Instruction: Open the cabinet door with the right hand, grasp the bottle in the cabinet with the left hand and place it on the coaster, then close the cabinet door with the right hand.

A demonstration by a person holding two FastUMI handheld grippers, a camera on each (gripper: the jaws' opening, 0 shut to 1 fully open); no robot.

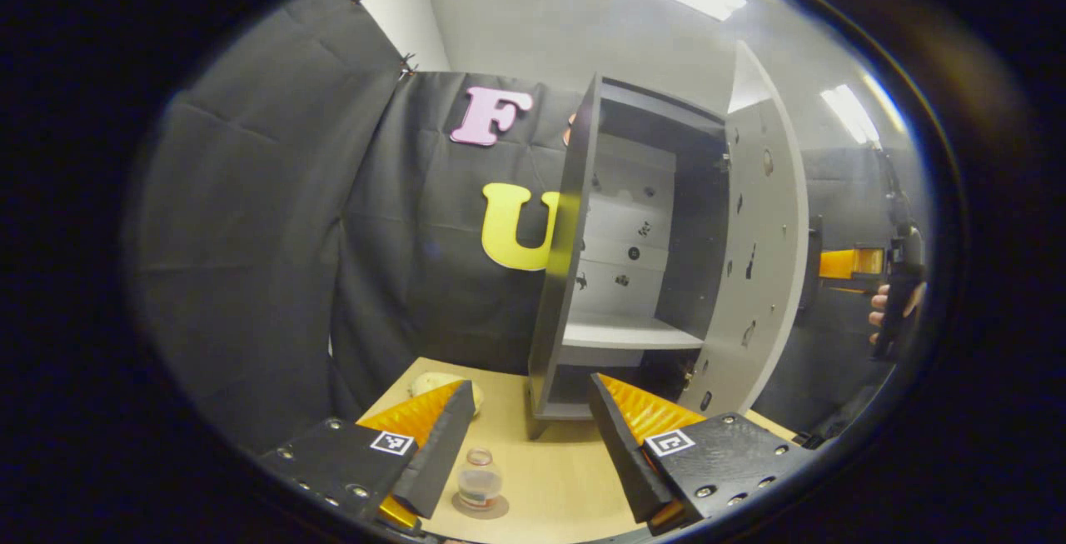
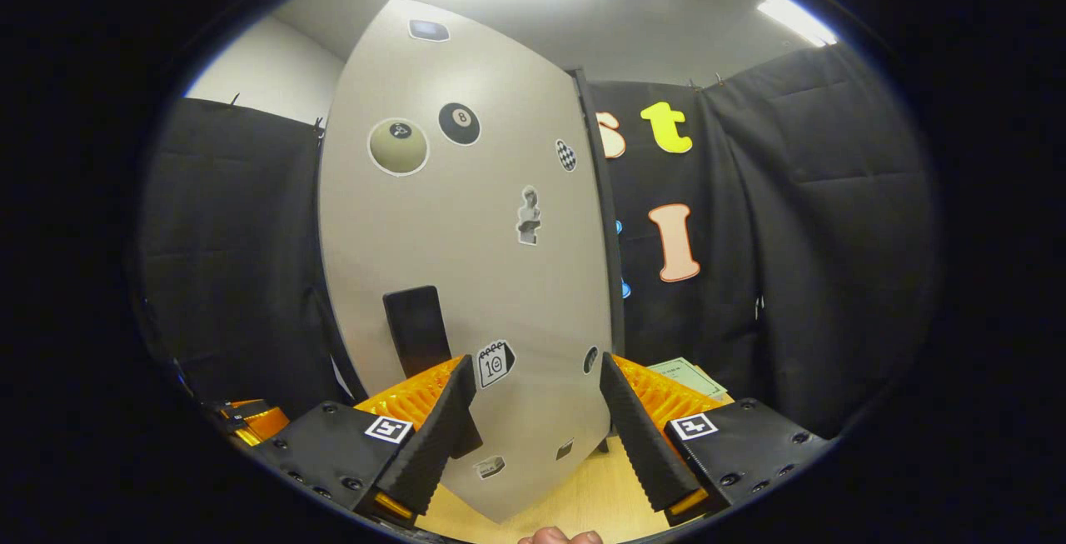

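Note:
A small clear bottle (image 1: 480,480) stands upright on a round brown coaster (image 1: 481,507) on the wooden table (image 1: 558,477). It is low between the fingers of my left gripper (image 1: 529,390), which is open and apart from it. The dark cabinet (image 1: 566,277) stands behind with its pale door (image 1: 762,261) swung open to the right and a bare white shelf (image 1: 633,331) inside. In the right gripper view, the door's outer face (image 2: 466,236) carries stickers and a black handle (image 2: 416,327). My right gripper (image 2: 535,365) is open around the door's lower part, its left finger by the handle.
A pale rounded object (image 1: 433,381) lies on the table behind my left finger. The right gripper (image 1: 858,265) and a hand (image 1: 881,315) show beyond the door. A green paper (image 2: 687,373) lies right of the door. The left gripper (image 2: 250,423) shows at the lower left.

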